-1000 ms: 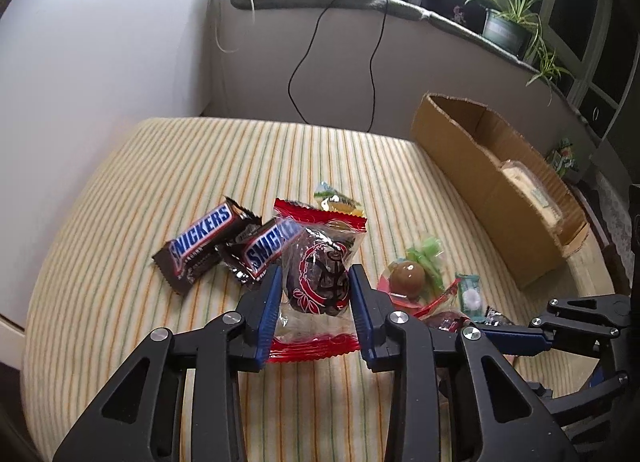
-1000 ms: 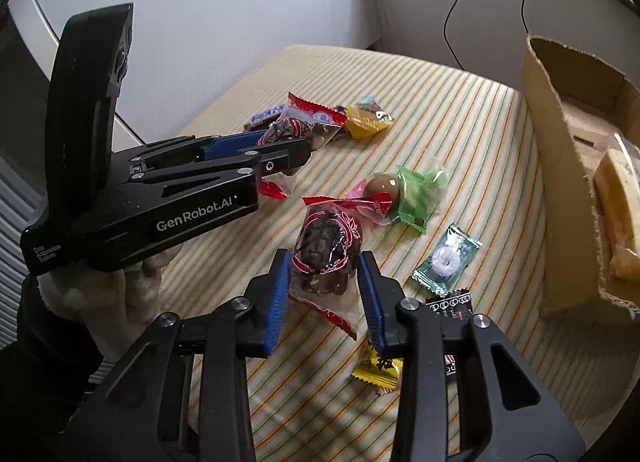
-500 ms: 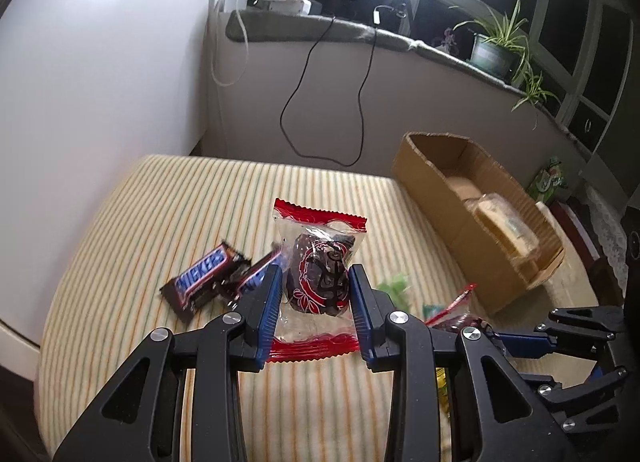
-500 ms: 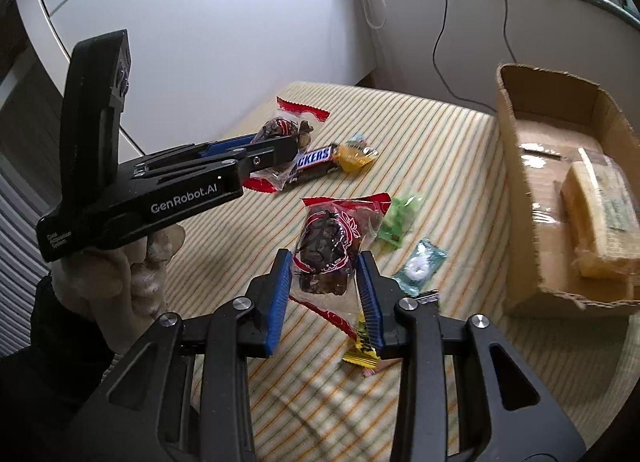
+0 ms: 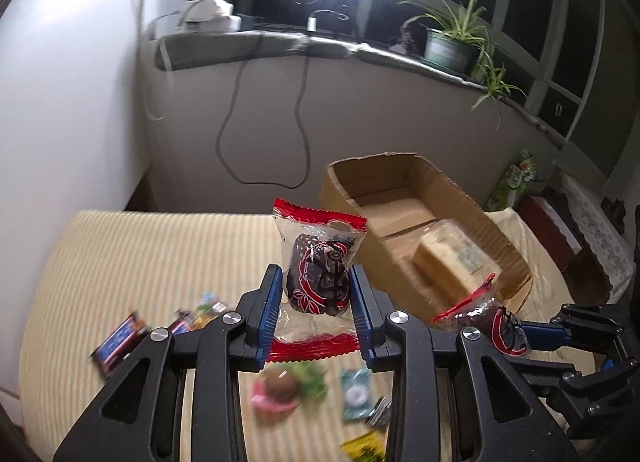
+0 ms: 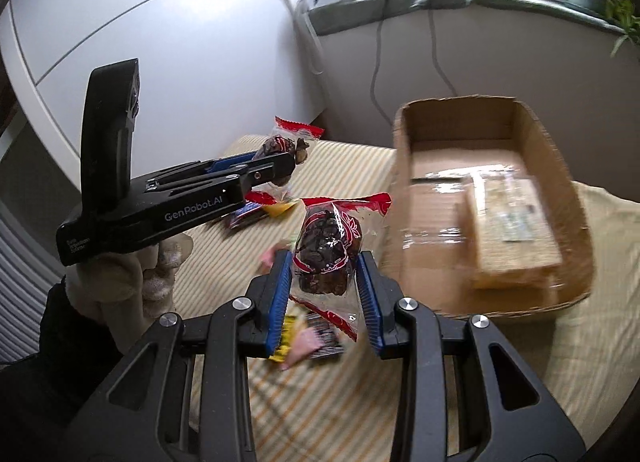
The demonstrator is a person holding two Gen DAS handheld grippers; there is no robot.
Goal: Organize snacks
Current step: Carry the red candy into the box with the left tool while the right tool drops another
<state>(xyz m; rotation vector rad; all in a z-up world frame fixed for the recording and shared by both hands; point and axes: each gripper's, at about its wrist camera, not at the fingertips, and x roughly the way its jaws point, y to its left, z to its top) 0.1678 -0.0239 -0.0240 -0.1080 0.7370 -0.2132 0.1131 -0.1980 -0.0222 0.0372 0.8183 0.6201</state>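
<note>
My left gripper (image 5: 314,302) is shut on a clear, red-edged packet of dark dried fruit (image 5: 318,262), held in the air above the striped tablecloth (image 5: 140,262). My right gripper (image 6: 323,290) is shut on a second packet of the same kind (image 6: 326,250), also lifted. Each gripper shows in the other's view: the right one (image 5: 516,332) low at the right, the left one (image 6: 280,166) at the left, in a gloved hand (image 6: 132,282). An open cardboard box (image 6: 560,166) with a wrapped biscuit pack (image 6: 516,222) inside lies ahead on the right.
Several loose snacks stay on the cloth below: Snickers bars (image 5: 120,342), a brown sweet in pink and green wrap (image 5: 284,390), a teal mint packet (image 5: 354,394), a yellow packet (image 5: 364,446). Behind the table are a wall, hanging cables (image 5: 264,134) and a sill with potted plants (image 5: 452,46).
Both grippers have risen from the cloth with their packets and swung toward the cardboard box, which now looms larger and nearer. The loose snacks have dropped lower in both views.
</note>
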